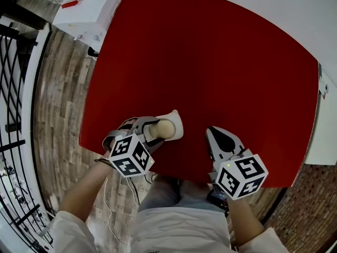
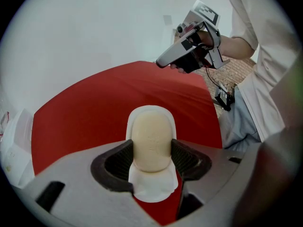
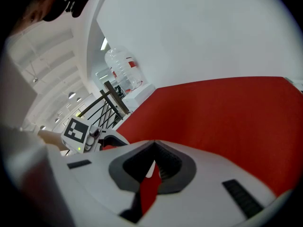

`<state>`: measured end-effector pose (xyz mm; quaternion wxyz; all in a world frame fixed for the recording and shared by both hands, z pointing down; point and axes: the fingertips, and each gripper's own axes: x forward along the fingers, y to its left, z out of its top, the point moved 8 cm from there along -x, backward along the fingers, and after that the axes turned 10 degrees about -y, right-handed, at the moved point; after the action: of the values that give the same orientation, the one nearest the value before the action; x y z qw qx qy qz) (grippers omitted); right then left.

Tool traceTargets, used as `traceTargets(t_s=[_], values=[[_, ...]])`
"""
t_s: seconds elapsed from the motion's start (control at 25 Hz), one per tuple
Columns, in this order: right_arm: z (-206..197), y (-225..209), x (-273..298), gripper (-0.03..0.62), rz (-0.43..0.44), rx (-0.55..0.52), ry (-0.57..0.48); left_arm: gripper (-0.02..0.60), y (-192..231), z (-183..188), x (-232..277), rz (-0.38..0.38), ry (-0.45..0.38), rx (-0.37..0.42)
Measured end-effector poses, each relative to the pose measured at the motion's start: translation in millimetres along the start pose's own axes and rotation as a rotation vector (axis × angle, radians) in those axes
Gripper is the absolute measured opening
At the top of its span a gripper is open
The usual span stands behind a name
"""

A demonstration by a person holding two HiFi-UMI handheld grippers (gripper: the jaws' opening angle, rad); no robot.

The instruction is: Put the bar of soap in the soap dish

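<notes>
A cream bar of soap sits between the jaws of my left gripper, whose dark pads press on both of its sides. Right under it a white soap dish lies on the red table near the front edge. Whether the soap rests on the dish I cannot tell. My right gripper hovers to the right of the dish, apart from it, jaws together with nothing between them. It also shows in the left gripper view as the right gripper.
The table's front edge runs just below both grippers, with the person's legs behind it. A white counter stands at the far left corner, a black railing beyond it. A large water bottle stands far off.
</notes>
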<state>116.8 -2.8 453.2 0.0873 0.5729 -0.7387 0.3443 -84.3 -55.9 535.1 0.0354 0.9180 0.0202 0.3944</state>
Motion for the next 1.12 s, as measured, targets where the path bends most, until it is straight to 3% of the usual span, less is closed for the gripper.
traceTargets(t_s=[1.12], values=[[-3.3,1.0,6.3,0.005,0.003,0.016,0.009,0.261,3.8,-1.8,1.0,-0.040,-0.008,0.013]])
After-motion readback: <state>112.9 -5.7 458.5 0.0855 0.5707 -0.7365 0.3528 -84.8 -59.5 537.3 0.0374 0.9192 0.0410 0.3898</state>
